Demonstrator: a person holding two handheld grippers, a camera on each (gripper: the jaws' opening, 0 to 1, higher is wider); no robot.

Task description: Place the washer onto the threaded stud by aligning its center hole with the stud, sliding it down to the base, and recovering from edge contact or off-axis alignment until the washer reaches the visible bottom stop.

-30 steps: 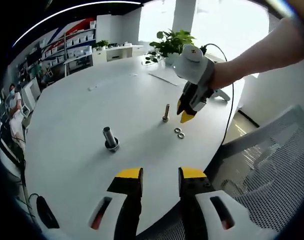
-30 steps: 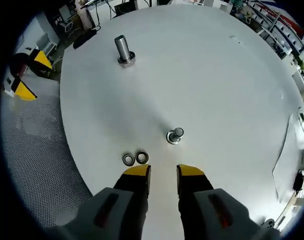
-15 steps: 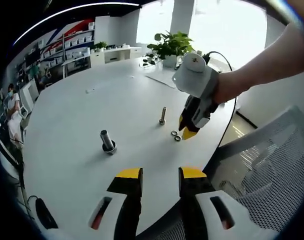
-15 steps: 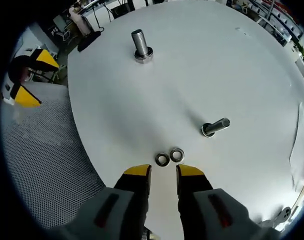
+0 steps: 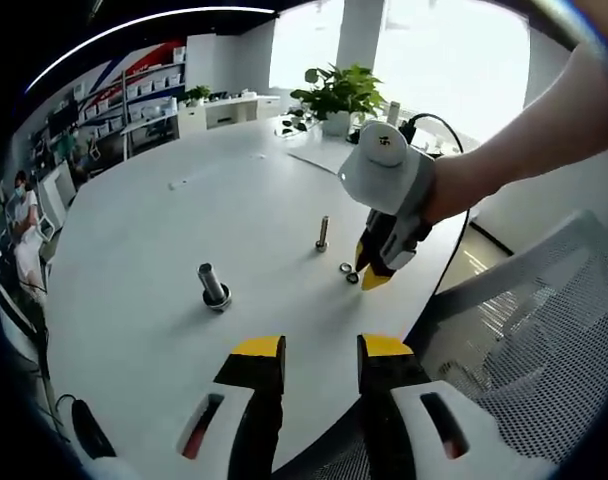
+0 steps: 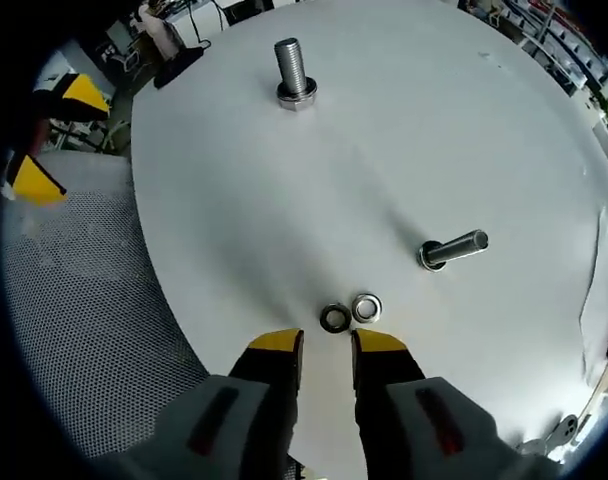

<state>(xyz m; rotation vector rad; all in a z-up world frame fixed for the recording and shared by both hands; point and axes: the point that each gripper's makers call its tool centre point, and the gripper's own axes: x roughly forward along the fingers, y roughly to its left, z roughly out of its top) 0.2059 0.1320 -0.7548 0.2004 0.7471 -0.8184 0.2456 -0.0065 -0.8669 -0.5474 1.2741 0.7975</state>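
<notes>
Two metal washers [image 6: 349,313] lie side by side on the white round table [image 6: 384,130], also seen as a small pair of washers [image 5: 349,272] in the left gripper view. A thin threaded stud [image 6: 452,249] stands past them; a thicker bolt [image 6: 294,73] stands farther off. My right gripper [image 6: 326,343] hovers just short of the washers, jaws slightly apart with nothing between them. The same right gripper [image 5: 369,273] shows in the left gripper view, tips beside the washers, the thin stud [image 5: 322,234] just beyond. My left gripper [image 5: 321,348] is open over the table's near edge.
The thick bolt [image 5: 213,286] stands left of centre. A mesh chair [image 5: 544,330] sits off the table's edge at right. A potted plant [image 5: 339,92] and papers are at the far side. A person [image 5: 24,215] sits far left.
My right gripper has come down closer to the two washers. The left gripper has stayed in place.
</notes>
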